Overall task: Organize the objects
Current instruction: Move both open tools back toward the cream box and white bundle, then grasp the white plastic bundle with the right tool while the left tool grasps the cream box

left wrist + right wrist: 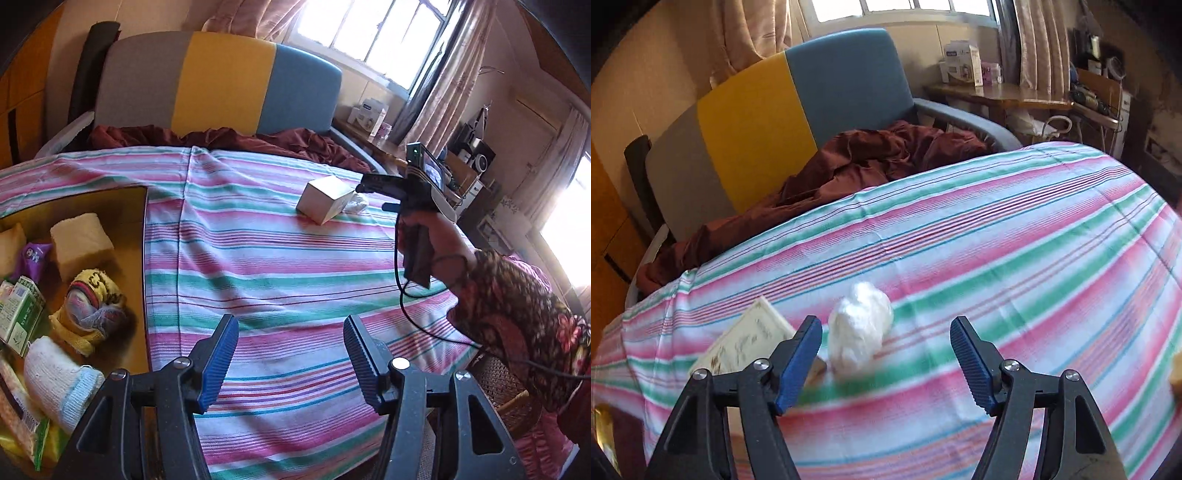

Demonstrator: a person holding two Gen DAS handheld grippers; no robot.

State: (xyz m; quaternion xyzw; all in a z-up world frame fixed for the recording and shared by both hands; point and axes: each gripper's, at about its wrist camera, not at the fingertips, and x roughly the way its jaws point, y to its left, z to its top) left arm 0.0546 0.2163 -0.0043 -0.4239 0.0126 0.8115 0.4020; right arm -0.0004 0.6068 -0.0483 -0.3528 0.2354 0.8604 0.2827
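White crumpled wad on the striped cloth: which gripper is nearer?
Right. The right gripper hovers just short of the wad, jaws open. The left gripper is far back across the cloth, near the box.

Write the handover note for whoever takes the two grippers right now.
Left gripper: jaws open, nothing between them, above the striped cloth.
Right gripper: jaws open and empty, pointing at the white wad; not gripped.
Cardboard box at the left already holds socks, a sponge and packets.
Left on the cloth: the white wad and the small white box beside it.
Next, probably: take the wad, then the small box, over to the cardboard box.
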